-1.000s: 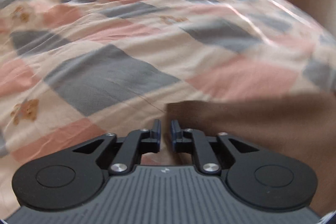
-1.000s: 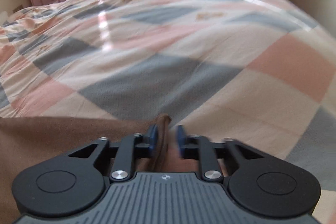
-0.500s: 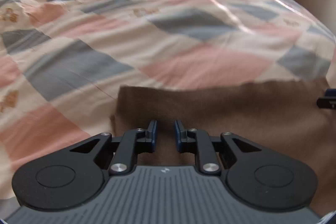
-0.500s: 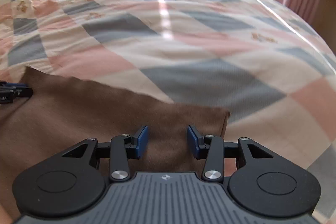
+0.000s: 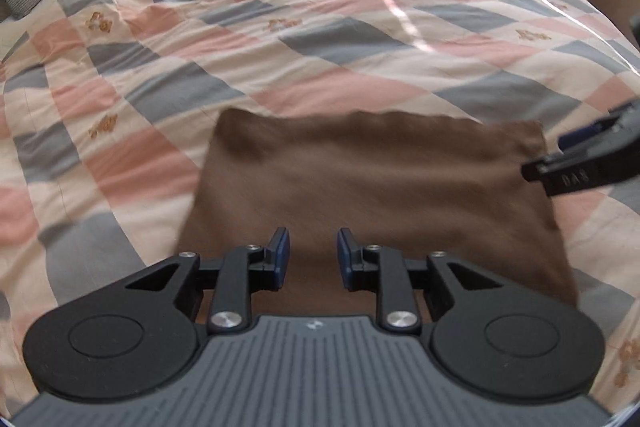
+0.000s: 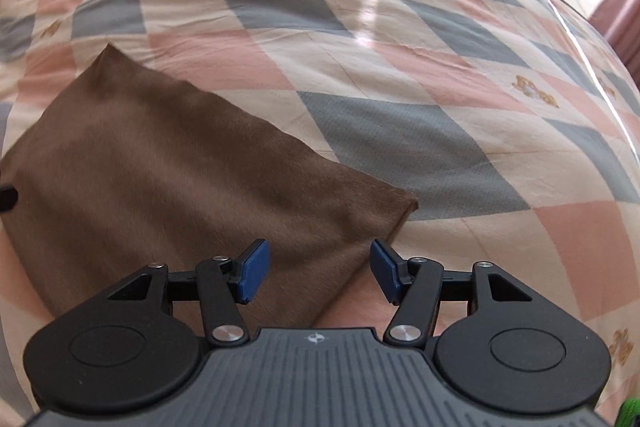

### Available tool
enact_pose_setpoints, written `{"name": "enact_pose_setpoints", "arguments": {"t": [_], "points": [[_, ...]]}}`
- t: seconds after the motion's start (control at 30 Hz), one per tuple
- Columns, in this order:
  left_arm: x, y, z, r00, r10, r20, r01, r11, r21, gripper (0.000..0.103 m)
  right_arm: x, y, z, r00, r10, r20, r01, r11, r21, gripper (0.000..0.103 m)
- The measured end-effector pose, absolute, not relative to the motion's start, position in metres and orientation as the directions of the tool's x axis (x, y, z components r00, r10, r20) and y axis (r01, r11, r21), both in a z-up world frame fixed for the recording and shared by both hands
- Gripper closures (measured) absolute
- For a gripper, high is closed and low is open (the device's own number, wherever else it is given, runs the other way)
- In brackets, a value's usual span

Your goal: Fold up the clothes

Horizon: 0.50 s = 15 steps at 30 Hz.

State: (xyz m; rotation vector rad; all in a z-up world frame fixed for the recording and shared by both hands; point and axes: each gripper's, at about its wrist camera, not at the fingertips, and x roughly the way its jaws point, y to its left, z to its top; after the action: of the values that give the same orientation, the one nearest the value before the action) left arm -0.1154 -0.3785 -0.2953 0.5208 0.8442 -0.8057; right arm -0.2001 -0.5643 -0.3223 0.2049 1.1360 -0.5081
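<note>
Left wrist: brown cloth [image 5: 372, 179] flat on quilt [image 5: 320, 39]; both grippers' jaws released, empty.

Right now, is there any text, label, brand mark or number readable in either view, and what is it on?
Embossed characters on a finger of the right gripper, seen in the left wrist view: roughly "DA8", too blurred to be sure.
Small emblem on the left gripper body: a logo, no letters.
Same emblem on the right gripper body in the right wrist view: no letters.
Brown cloth and quilt: no text, only patterns.
</note>
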Motion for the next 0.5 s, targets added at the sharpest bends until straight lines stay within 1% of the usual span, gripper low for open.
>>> {"name": "enact_pose_setpoints", "arguments": {"t": [0.07,0.17,0.23,0.27,0.33,0.5], "points": [[-0.139,-0.382,-0.298,0.396,-0.400,-0.826,0.788,0.610,0.082,0.080,-0.208,-0.567,-0.320,0.332,-0.268,-0.904,0.456,0.885,-0.095,0.040],[-0.172,-0.386,-0.302,0.395,-0.396,-0.829,0.793,0.602,0.090,0.075,-0.220,-0.575,-0.320,0.353,-0.218,-0.910,0.426,0.903,-0.051,0.038],[-0.193,-0.390,-0.305,0.404,-0.395,-0.825,0.813,0.568,0.127,0.071,-0.233,-0.595,-0.321,0.388,-0.146,-0.910,0.463,0.885,0.056,0.037],[-0.203,-0.392,-0.307,0.413,-0.394,-0.821,0.824,0.545,0.153,0.071,-0.239,-0.607,-0.324,0.384,-0.138,-0.913,0.492,0.868,0.076,0.037],[-0.218,-0.396,-0.315,0.423,-0.389,-0.818,0.838,0.512,0.190,0.071,-0.242,-0.622,-0.329,0.343,-0.176,-0.923,0.499,0.866,0.021,0.037],[-0.237,-0.403,-0.324,0.399,-0.381,-0.834,0.849,0.497,0.179,0.071,-0.236,-0.631,-0.336,0.256,-0.257,-0.932,0.449,0.885,-0.121,0.036]]}}
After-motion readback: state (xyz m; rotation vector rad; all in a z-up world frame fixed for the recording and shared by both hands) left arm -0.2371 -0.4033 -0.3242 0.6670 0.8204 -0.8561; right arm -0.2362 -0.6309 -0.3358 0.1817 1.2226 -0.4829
